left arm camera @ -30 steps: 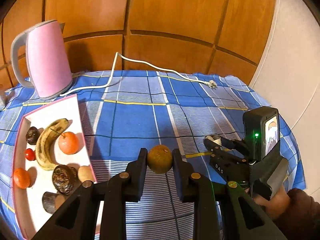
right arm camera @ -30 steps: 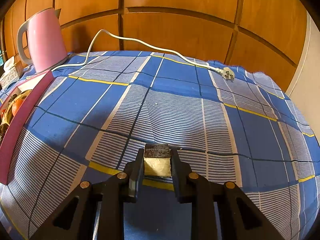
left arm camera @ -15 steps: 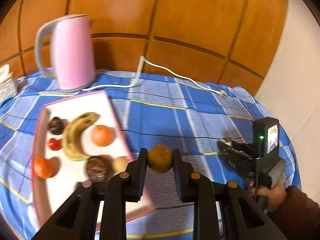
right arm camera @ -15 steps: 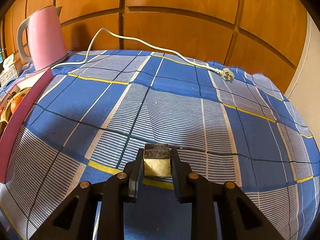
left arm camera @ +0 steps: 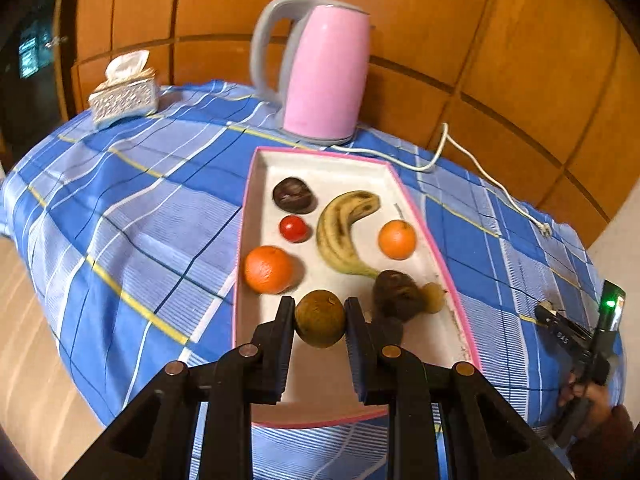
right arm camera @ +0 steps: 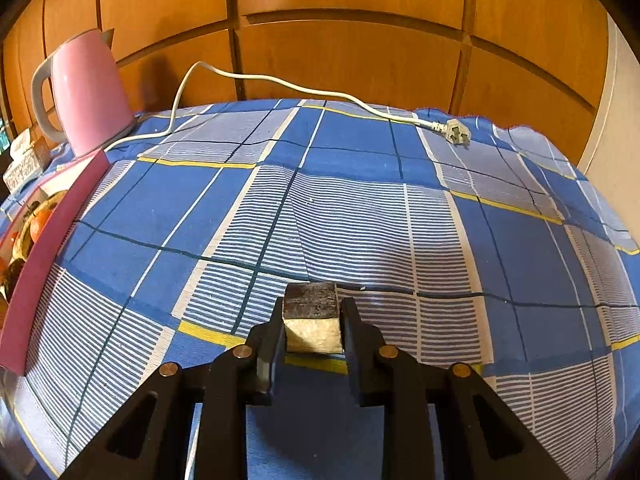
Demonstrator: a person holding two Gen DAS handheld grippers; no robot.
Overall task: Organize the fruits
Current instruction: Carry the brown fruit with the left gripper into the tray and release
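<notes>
The left gripper (left arm camera: 320, 322) is pinching a round brown fruit (left arm camera: 320, 323) between its black fingers (left arm camera: 282, 340), reaching forward and angled downward. The right gripper (right arm camera: 313, 322) is clamping a small block (right arm camera: 313, 322), its fingers (right arm camera: 354, 344) pressing both sides, and is pointing low along the bench (right arm camera: 360, 200).

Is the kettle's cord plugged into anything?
No, in the right wrist view the white plug at the end of the cord from the pink kettle lies loose on the checked tablecloth.
</notes>
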